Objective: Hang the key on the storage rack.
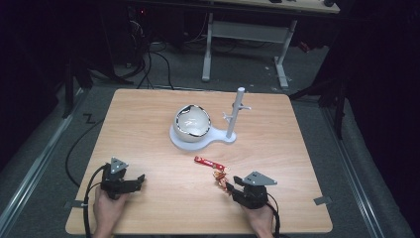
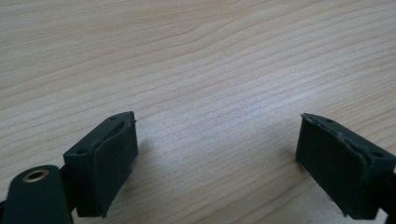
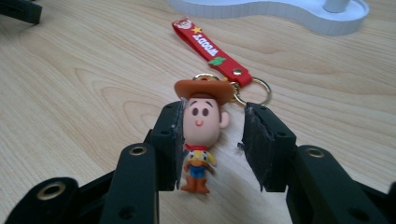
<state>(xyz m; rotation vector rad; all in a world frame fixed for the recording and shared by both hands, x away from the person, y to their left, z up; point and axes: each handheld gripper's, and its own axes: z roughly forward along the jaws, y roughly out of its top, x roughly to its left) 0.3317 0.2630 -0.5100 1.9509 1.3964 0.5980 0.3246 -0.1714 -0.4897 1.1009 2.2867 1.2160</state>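
The red strap (image 3: 210, 49) on the keychain has white lettering that looks like "WOODY" seen upside down, plus a little star and a green leaf shape, though it's small enough that I wouldn't swear to every letter.

Taking the white stand (image 1: 200, 139) as the landmark: a white bowl-like dish with a dark patterned rim (image 1: 192, 122) sits on its round base, and I can't make out anything inside it. The stand's upright peg post (image 1: 236, 115) rises at the right end of that base.

The cowboy figure keychain (image 3: 201, 135) lies on the wooden table (image 1: 148, 129) on the near side of the stand (the person's side), strap end pointing back toward the base.

The right gripper (image 3: 212, 140) has the figure between its jaws. The left pad is touching or nearly touching the head, with a clear gap on the other side, so it isn't clamped. The left gripper (image 2: 215, 154) sits well off to the left of the stand, jaws wide apart over bare wood.
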